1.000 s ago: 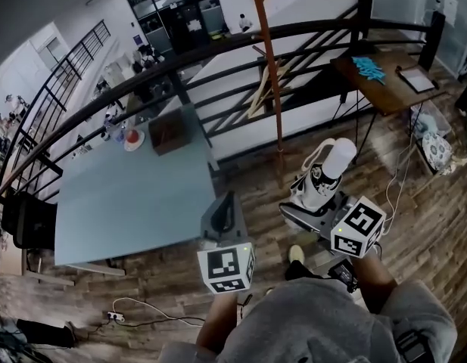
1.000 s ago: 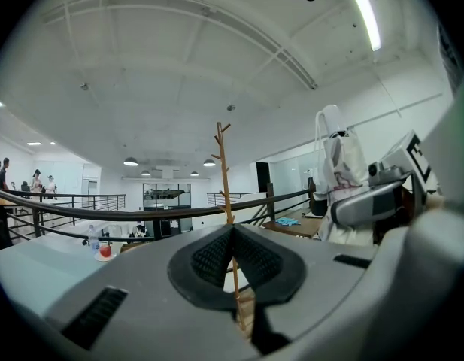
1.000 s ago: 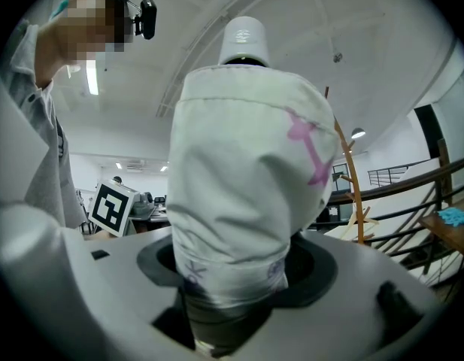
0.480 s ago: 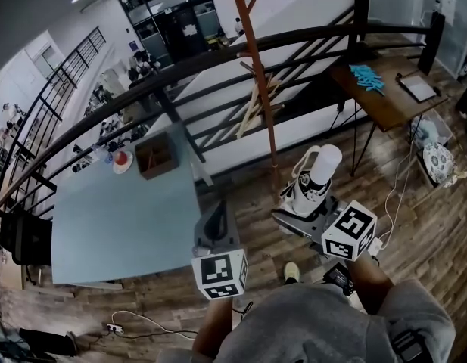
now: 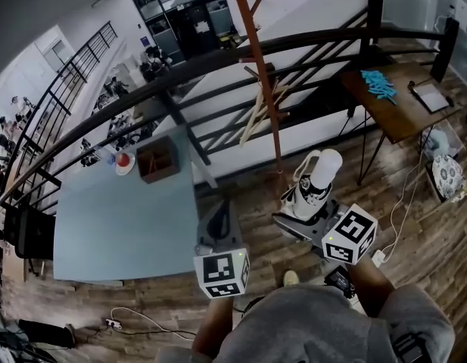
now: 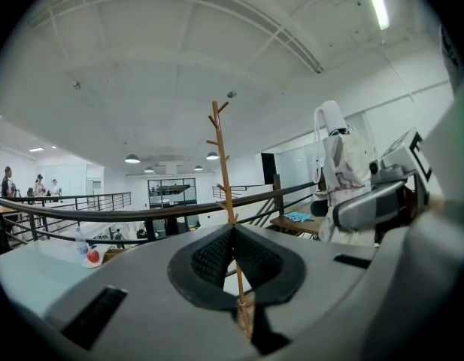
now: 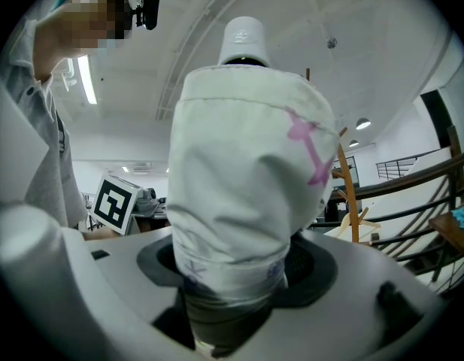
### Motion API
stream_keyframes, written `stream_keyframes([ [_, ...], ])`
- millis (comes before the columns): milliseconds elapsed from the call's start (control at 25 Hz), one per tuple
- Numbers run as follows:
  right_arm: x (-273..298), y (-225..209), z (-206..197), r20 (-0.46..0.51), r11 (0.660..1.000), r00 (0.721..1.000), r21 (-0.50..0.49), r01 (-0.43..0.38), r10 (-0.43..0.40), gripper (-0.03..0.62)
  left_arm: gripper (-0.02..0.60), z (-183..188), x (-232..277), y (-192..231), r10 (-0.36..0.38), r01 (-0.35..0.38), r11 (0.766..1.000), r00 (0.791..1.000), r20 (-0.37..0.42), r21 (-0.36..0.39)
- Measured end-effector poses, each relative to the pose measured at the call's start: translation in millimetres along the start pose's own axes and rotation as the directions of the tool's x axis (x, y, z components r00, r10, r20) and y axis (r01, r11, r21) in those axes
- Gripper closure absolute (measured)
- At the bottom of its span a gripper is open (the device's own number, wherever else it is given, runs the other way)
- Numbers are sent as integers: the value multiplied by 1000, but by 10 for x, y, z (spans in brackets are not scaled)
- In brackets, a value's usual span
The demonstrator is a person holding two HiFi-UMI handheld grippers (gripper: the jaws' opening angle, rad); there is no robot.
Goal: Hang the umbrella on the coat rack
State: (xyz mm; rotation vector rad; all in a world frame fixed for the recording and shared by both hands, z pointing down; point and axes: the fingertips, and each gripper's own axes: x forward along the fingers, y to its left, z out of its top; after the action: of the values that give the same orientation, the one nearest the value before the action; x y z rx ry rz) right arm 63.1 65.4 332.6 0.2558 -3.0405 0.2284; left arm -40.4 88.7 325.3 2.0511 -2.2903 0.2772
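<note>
The umbrella [image 5: 318,181] [image 7: 247,186], folded white fabric with pink marks and a white cap, is standing upright at the near right, the right gripper [image 5: 300,212] [image 7: 235,280] clamping its lower end between both jaws. Just left, the left gripper [image 5: 220,221] [image 6: 232,235] is pointing forward, jaws pressed together on nothing. Farther off, the thin brown wooden coat rack [image 5: 265,82] [image 6: 225,168] is standing before the black metal railing [image 5: 180,65], well apart from the umbrella, with a pale blue table [image 5: 119,218] lying at the left.

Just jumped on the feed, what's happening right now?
A person holds a gripper in each hand. The right gripper is shut on a folded white umbrella, held upright. The left gripper is shut and empty. The wooden coat rack stands ahead by the railing; the umbrella is not yet hung on it.
</note>
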Motion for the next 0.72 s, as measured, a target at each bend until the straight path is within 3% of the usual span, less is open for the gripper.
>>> stream_keyframes([
  [720, 125, -282, -8, 0, 999, 1000, -16, -31, 31, 298, 569, -42, 247, 57, 45, -45, 999, 999, -6, -2],
])
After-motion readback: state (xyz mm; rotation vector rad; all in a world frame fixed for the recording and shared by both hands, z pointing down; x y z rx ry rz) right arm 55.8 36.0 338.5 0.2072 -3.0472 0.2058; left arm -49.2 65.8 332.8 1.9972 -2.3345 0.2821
